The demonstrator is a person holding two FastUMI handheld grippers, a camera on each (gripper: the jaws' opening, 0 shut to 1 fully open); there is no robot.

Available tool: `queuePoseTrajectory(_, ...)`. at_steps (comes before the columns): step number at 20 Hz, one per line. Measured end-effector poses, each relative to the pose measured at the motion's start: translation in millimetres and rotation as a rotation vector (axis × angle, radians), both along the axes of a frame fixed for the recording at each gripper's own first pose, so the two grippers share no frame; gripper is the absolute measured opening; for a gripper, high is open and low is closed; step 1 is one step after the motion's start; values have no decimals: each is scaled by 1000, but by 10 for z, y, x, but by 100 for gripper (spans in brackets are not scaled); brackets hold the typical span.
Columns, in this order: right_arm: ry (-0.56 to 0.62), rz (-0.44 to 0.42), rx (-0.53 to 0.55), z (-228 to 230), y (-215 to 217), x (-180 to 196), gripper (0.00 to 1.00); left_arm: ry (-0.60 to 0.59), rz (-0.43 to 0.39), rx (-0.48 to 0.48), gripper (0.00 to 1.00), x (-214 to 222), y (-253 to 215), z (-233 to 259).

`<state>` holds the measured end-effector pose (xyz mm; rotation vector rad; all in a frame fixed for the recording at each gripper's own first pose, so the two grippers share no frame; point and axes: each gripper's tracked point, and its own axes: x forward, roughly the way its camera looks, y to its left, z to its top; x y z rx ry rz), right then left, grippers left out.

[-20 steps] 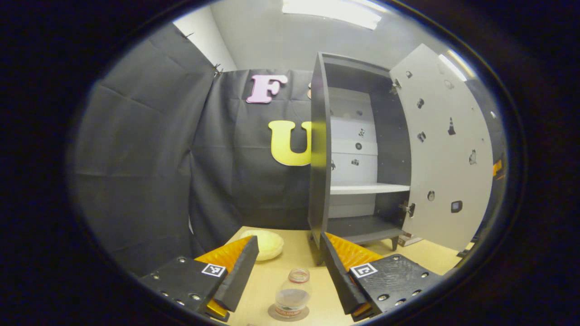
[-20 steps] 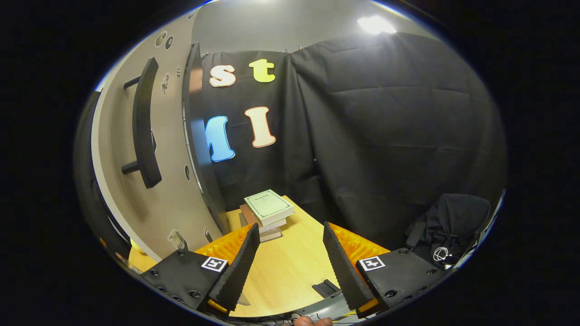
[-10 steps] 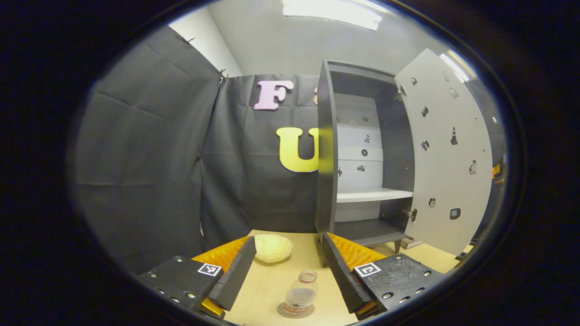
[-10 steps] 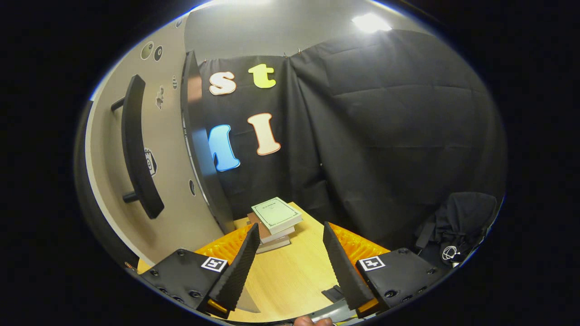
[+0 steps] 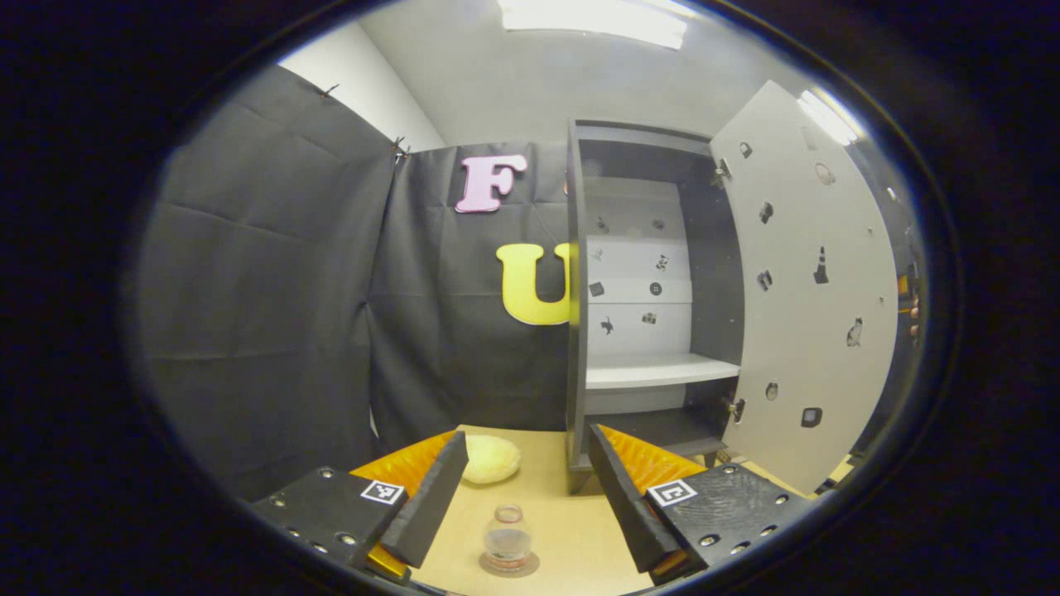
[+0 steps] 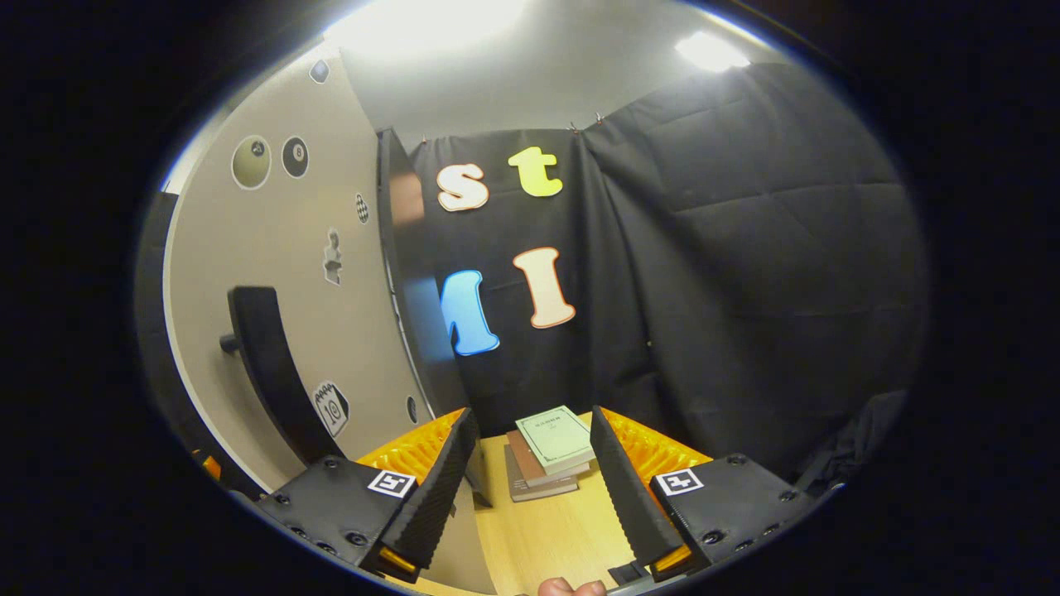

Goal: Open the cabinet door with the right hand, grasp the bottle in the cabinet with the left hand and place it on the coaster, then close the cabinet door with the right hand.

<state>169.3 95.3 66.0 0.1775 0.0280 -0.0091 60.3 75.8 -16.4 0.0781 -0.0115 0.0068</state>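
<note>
In the left gripper view the bottle [image 5: 508, 540] stands upright, neck up, on the coaster [image 5: 508, 566] on the worktop [image 5: 571, 530], free between the spread fingers of the left hand-held gripper [image 5: 522, 497], which grasps nothing. Further right the cabinet [image 5: 638, 290] stands with bare shelves and its door [image 5: 807, 290] swung wide. In the right gripper view the right hand-held gripper [image 6: 530, 484] is likewise released, the door handle [image 6: 269, 372] to its left and a stack of books [image 6: 546, 451] ahead.

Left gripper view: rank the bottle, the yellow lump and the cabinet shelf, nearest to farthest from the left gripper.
1. Bottle, on the coaster, between the fingers.
2. Yellow lump, on the table behind the bottle, slightly left.
3. Cabinet shelf, inside the open cabinet, farther right.
</note>
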Motion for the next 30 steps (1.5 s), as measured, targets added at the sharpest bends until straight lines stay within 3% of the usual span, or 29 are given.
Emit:
queuePoseTrajectory(1,-3,25,-6,50,36,10,90,-1,-3,7,87,-27,-90,37)
queuePoseTrajectory(2,-7,49,-14,108,71,15,85,-1,-14,8,87,-49,-189,58)
queuePoseTrajectory(8,-36,192,-54,410,332,-149,85,16,-16,-88,89,-137,-339,99)
queuePoseTrajectory(9,-49,190,-68,446,325,-166,90,20,-6,-90,90,-151,-315,97)
queuePoseTrajectory(11,-34,178,-88,423,326,-187,90,32,21,-94,87,-182,-216,46)
queuePoseTrajectory(16,-32,165,-161,473,480,-241,90,121,59,-131,90,-195,22,-168)
queuePoseTrajectory(24,-22,232,-147,435,1049,-327,84,92,103,-141,90,-371,449,-88)
queuePoseTrajectory(30,-46,240,-150,409,1364,-378,84,68,72,-123,88,-350,586,-105)
